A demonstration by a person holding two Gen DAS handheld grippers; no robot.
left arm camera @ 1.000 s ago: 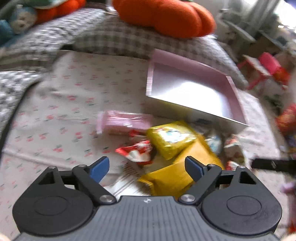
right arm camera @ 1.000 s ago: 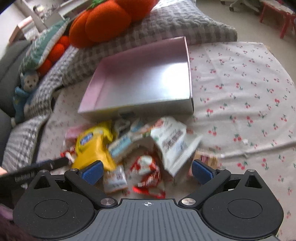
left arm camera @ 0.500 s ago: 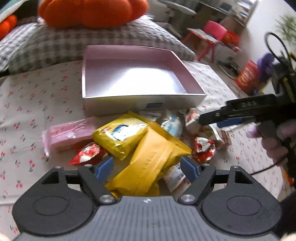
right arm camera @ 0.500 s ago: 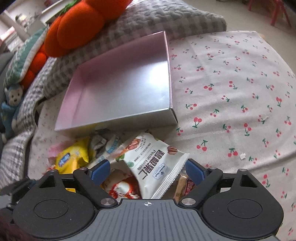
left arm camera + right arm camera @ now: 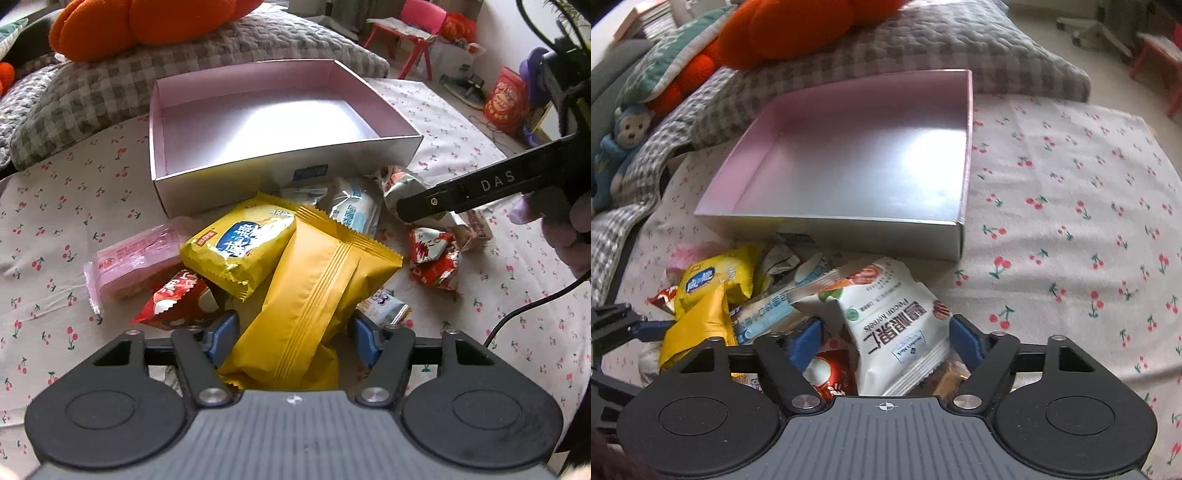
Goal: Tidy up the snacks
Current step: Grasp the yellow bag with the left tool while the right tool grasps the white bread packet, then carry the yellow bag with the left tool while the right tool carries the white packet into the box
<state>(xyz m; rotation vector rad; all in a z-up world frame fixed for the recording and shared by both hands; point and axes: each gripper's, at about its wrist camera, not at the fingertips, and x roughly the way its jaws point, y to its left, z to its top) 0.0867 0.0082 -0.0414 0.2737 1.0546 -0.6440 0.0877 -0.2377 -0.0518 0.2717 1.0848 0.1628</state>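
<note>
As both claws close, each straddles a packet in the pile before the empty box [image 5: 280, 122] on the cherry-print sheet [image 5: 55, 229]. The left claw [image 5: 293, 338] has the yellow packet [image 5: 317, 295] between its pads, not yet pinched; the right claw [image 5: 884, 339] likewise flanks the white packet [image 5: 894, 332]. Both packets look light, soft, crinkly and slippery, so a mid-body grip across the width is advised. Each long axis runs from claw toward box, the yellow one leaning right.
</note>
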